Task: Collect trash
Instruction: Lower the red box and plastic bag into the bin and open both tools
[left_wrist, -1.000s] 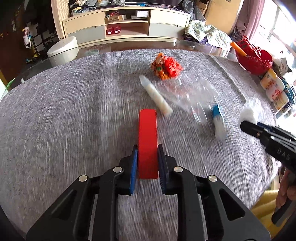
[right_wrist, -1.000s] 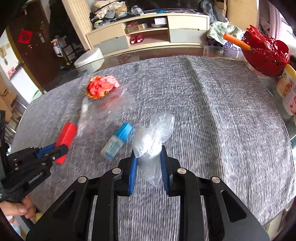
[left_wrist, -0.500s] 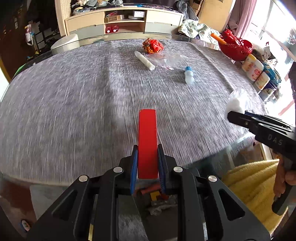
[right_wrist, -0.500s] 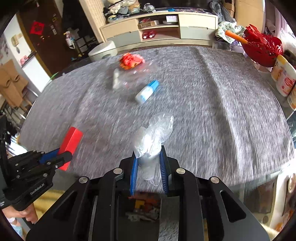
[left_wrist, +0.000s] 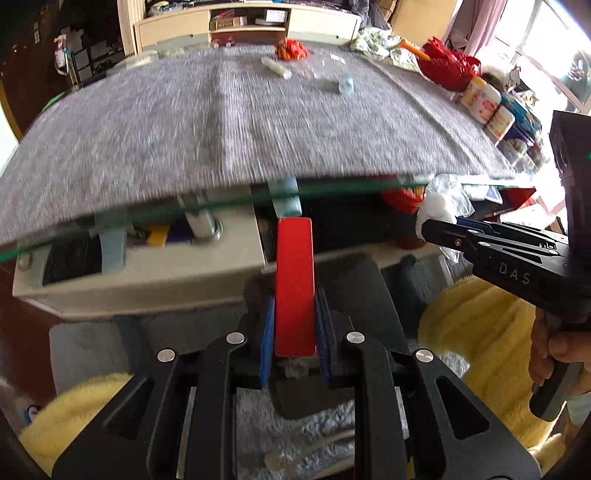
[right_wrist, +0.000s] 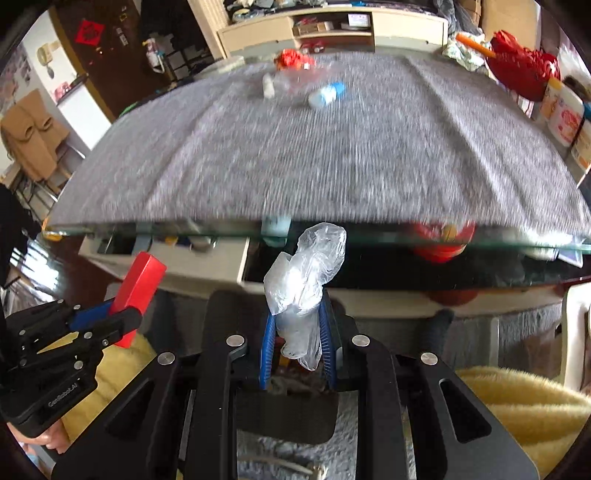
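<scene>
My left gripper (left_wrist: 294, 317) is shut on a red box (left_wrist: 294, 280), held off the table's near edge above a dark bin (left_wrist: 314, 384) on the floor. My right gripper (right_wrist: 297, 332) is shut on a crumpled clear plastic bag (right_wrist: 306, 273), also past the near edge over the bin (right_wrist: 288, 410). The bag shows in the left wrist view (left_wrist: 441, 203), and the red box shows in the right wrist view (right_wrist: 138, 291). On the far side of the grey table (right_wrist: 332, 155) lie an orange-red wrapper (right_wrist: 291, 59), a white tube (right_wrist: 269, 85), a clear bag (right_wrist: 295, 79) and a blue-capped bottle (right_wrist: 327, 94).
The table's glass edge (left_wrist: 221, 210) runs across in front of both grippers, with a shelf of clutter under it. A red basket (left_wrist: 450, 68) and several jars (left_wrist: 487, 105) stand at the table's right end. Yellow fluffy fabric (left_wrist: 487, 332) lies on both sides below.
Both grippers have drawn back from over the table and dropped below its near edge, still holding the red box and the plastic bag. The bin has come into view beneath them.
</scene>
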